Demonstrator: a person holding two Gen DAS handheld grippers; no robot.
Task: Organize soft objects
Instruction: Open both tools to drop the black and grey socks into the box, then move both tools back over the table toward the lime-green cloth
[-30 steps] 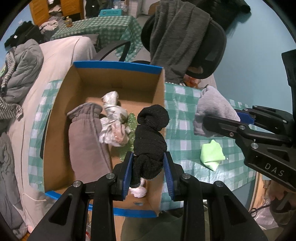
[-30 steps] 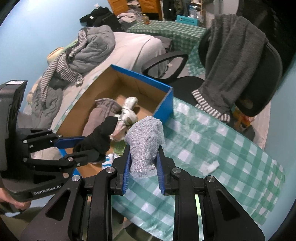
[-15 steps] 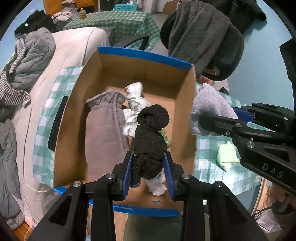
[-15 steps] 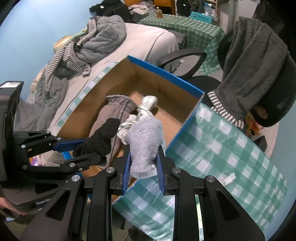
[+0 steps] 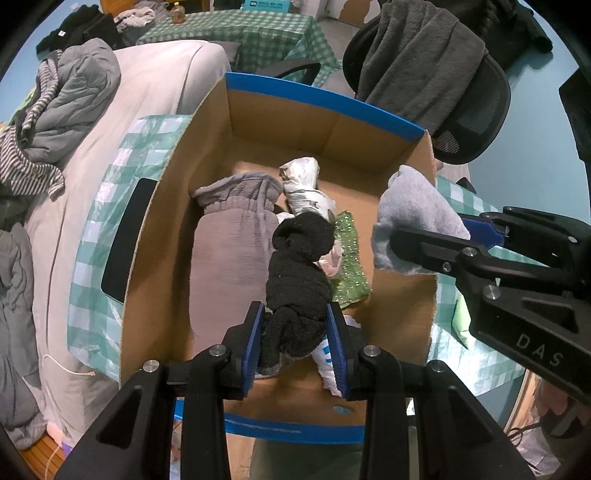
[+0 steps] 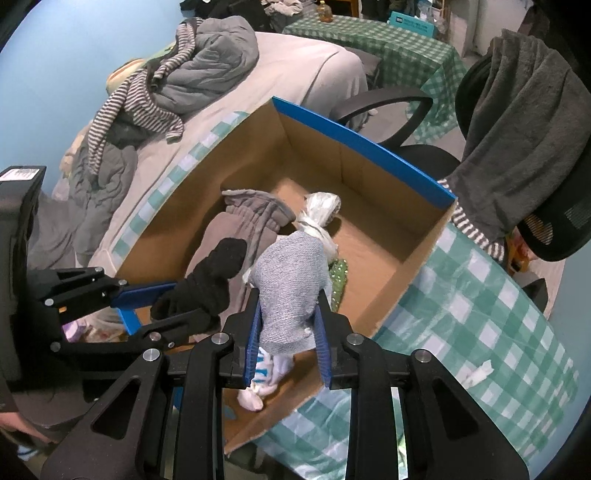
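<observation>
1. Black mesh office chair [image 6: 554, 206] beside the table, dark grey towel with striped hem [image 6: 517, 122] draped over its backrest.
2. Bed with pale cover [image 5: 155, 92] next to the table; crumpled grey quilted jacket [image 6: 218, 62] and grey-white striped garment [image 6: 122, 99] piled on it.
3. Second table with green checked cloth [image 6: 388, 48] at the back of the room, small teal box [image 6: 413, 20] on it.
4. Light blue wall [image 6: 55, 55] behind the bed.
</observation>
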